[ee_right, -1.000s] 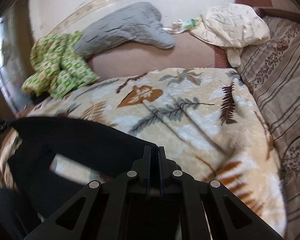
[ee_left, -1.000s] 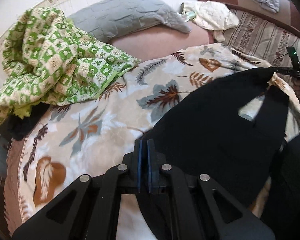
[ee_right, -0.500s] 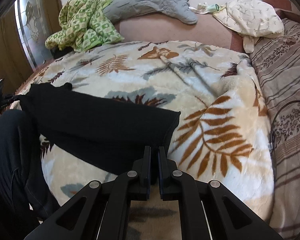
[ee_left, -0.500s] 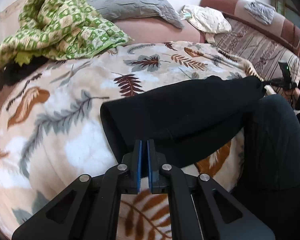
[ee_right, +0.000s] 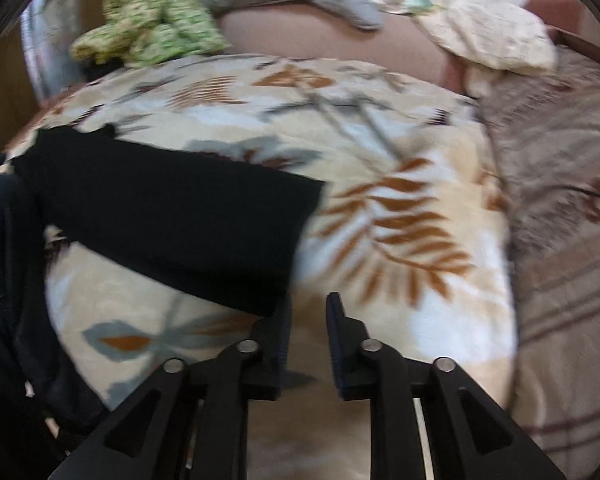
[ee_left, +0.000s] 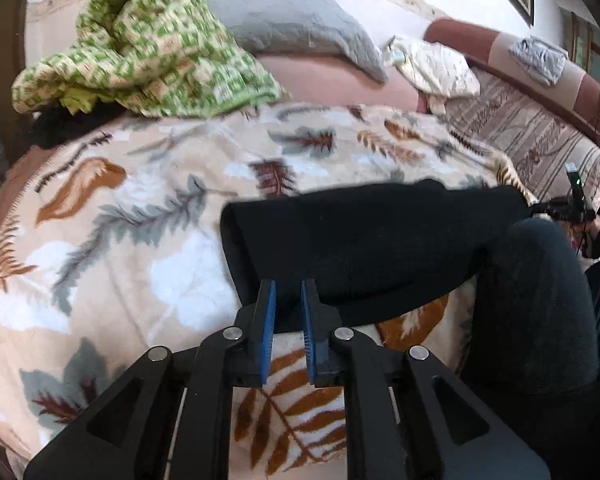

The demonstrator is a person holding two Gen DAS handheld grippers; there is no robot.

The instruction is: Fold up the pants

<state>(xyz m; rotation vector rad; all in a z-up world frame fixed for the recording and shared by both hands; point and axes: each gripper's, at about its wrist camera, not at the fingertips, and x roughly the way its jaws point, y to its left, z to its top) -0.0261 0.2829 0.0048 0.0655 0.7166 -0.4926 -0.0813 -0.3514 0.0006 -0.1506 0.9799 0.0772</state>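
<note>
Both grippers, left [ee_left: 288, 312] and right [ee_right: 308, 320], are letting go now, fingers apart, leaving pants [ee_left: 360, 240] mid-frame; next needing another fold.

Both grippers' jaws have parted, releasing the pants [ee_left: 372, 248].

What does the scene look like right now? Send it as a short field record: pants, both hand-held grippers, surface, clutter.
pants: black pants lying in a folded band across the near edge of the bed
left hand-held gripper: open, fingertips at the pants' near edge, nothing clamped
right hand-held gripper: open, just off the pants' corner, over bare blanket
surface: leaf-print blanket
clutter: green patterned cloth and grey pillow at the far side, apart from the pants
image quality: right wrist view is motion-blurred
</note>
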